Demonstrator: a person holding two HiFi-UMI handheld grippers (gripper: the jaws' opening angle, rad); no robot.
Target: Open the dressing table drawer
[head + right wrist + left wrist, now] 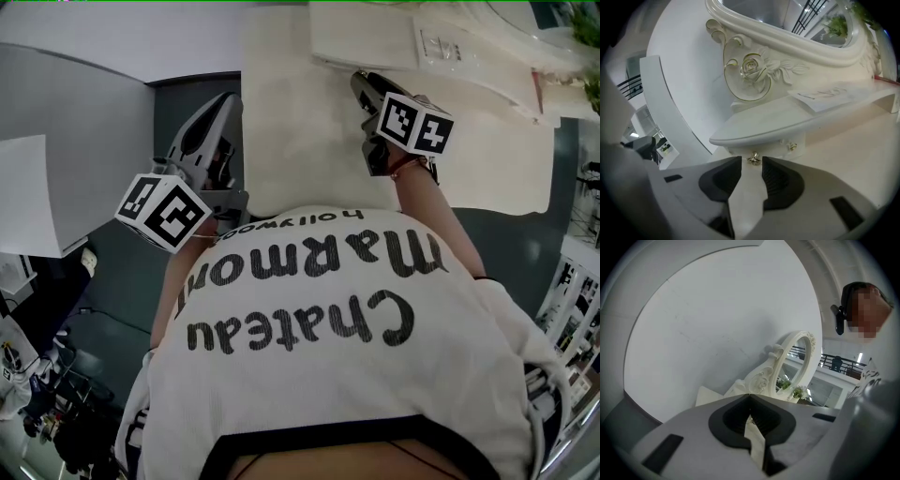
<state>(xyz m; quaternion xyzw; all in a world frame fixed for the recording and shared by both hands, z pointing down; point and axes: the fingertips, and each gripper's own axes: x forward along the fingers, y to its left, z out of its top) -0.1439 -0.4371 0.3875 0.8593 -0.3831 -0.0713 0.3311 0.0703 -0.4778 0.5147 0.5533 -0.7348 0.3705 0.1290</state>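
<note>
Right gripper [751, 165] points down at the dressing table [862, 150], its jaws spread wide and holding nothing. A small gold knob [753, 159] on the drawer [774, 149], under the little shelf [787, 123], sits just at the jaw tips, with neither pad pressing it. The drawer looks shut, though the angle is poor. Your left gripper [749, 397] hangs off to the side, jaws closed and empty, facing a white wall [717, 324].
</note>
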